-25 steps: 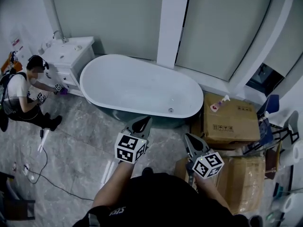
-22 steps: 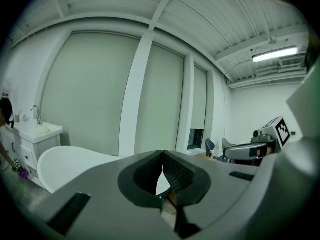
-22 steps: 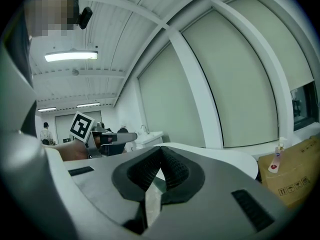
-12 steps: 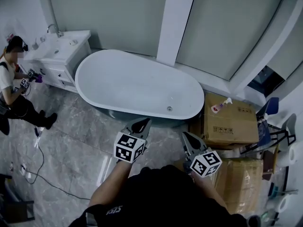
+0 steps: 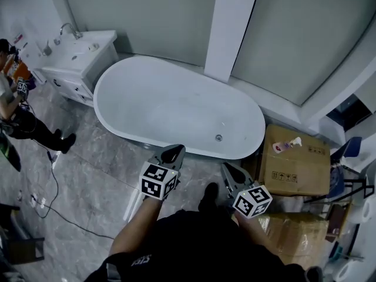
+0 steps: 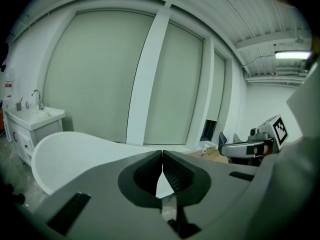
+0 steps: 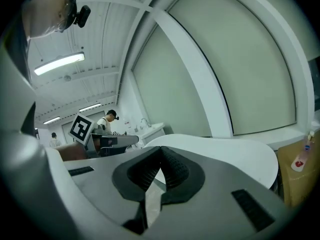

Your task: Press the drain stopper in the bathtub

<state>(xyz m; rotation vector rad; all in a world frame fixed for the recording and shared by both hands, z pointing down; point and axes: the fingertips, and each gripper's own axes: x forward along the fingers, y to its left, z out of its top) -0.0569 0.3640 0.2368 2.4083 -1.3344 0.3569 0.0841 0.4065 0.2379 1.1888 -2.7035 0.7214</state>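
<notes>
A white oval bathtub point(image 5: 176, 107) stands on the grey floor; its small round metal drain stopper point(image 5: 218, 138) sits in the tub bottom near the right end. My left gripper point(image 5: 174, 153) hovers over the floor just short of the tub's near rim, jaws shut and empty. My right gripper point(image 5: 228, 170) hangs a little nearer to me, below the stopper in the head view, also shut on nothing. In the left gripper view the tub point(image 6: 75, 154) lies ahead past the left gripper point(image 6: 162, 154); in the right gripper view the tub point(image 7: 220, 151) shows beyond the right gripper point(image 7: 161, 150).
A white vanity with a tap point(image 5: 79, 54) stands left of the tub. A person point(image 5: 14, 113) crouches at the far left, with a cable point(image 5: 53, 204) on the floor. Cardboard boxes point(image 5: 296, 163) with a spray bottle point(image 5: 288, 144) stack at the right. A white pillar point(image 5: 232, 28) rises behind the tub.
The view has shifted toward the tub, so the tub and stopper sit lower and nearer to both grippers. The person at the left has slid toward the picture's edge. Both grippers stay shut.
</notes>
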